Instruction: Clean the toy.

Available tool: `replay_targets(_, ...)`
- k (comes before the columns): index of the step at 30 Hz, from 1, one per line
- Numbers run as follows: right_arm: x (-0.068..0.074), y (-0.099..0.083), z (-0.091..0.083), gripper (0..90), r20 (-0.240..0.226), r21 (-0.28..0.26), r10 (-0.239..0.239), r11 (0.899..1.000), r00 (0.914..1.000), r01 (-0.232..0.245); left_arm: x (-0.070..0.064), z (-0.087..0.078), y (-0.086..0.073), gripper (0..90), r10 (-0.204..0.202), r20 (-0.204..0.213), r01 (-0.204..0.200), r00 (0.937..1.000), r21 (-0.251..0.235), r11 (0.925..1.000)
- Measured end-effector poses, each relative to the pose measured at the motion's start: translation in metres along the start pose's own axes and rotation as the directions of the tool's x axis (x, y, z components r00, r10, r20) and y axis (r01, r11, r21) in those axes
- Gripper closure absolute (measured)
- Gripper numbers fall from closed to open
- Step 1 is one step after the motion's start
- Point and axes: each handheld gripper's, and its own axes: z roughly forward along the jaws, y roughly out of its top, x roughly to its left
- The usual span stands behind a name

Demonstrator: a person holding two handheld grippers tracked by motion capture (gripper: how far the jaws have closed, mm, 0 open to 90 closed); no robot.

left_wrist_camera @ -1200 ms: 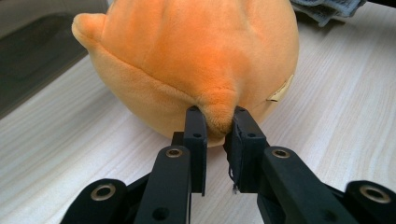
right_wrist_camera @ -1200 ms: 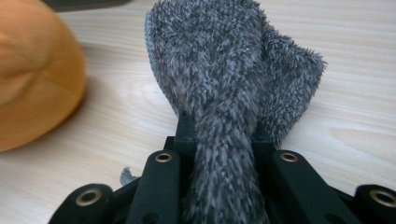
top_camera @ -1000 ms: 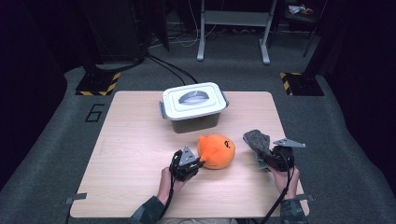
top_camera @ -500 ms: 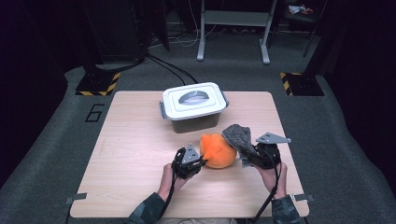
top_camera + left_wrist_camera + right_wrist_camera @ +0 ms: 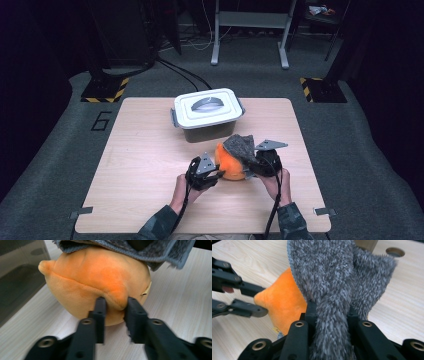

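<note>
An orange plush toy (image 5: 231, 162) lies on the wooden table (image 5: 140, 165) in front of the person. My left gripper (image 5: 216, 172) is shut on a fold of the orange plush toy (image 5: 100, 287) at its left side, its jaws pinching a small ridge of fabric. My right gripper (image 5: 252, 162) is shut on a grey fuzzy cloth (image 5: 241, 145), which it holds over the top of the toy. In the right gripper view the grey cloth (image 5: 332, 277) hangs between the jaws above the orange toy (image 5: 284, 305).
A white lidded plastic box (image 5: 207, 112) stands just behind the toy, near the table's far middle. Dark floor with cables and stand bases surrounds the table. A round hole (image 5: 395, 251) is set in the tabletop.
My right gripper has carried the grey cloth leftward from the right side until it lies over the orange toy. The left gripper has stayed on the toy.
</note>
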Motion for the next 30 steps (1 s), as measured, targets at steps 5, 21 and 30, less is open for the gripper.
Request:
replay_targets(5,-0.002,-0.005,0.002,72.4,-0.027,0.002,0.019,1.0,0.9995,-0.019,0.002,0.006,-0.003,47.7,-0.017,-0.011,0.017,0.9998,-0.007,0.9998)
replay_targets(21,-0.008,0.016,0.008,64.3,-0.051,-0.015,0.007,1.0,0.9987,-0.008,0.001,0.008,0.001,75.3,0.057,-0.01,-0.058,0.9983,-0.035,0.9977)
replay_targets(30,0.023,0.036,0.002,73.2,-0.046,-0.058,-0.065,0.996,0.9968,0.063,0.001,0.006,0.003,75.4,0.079,0.0,-0.079,0.9969,-0.03,0.9964)
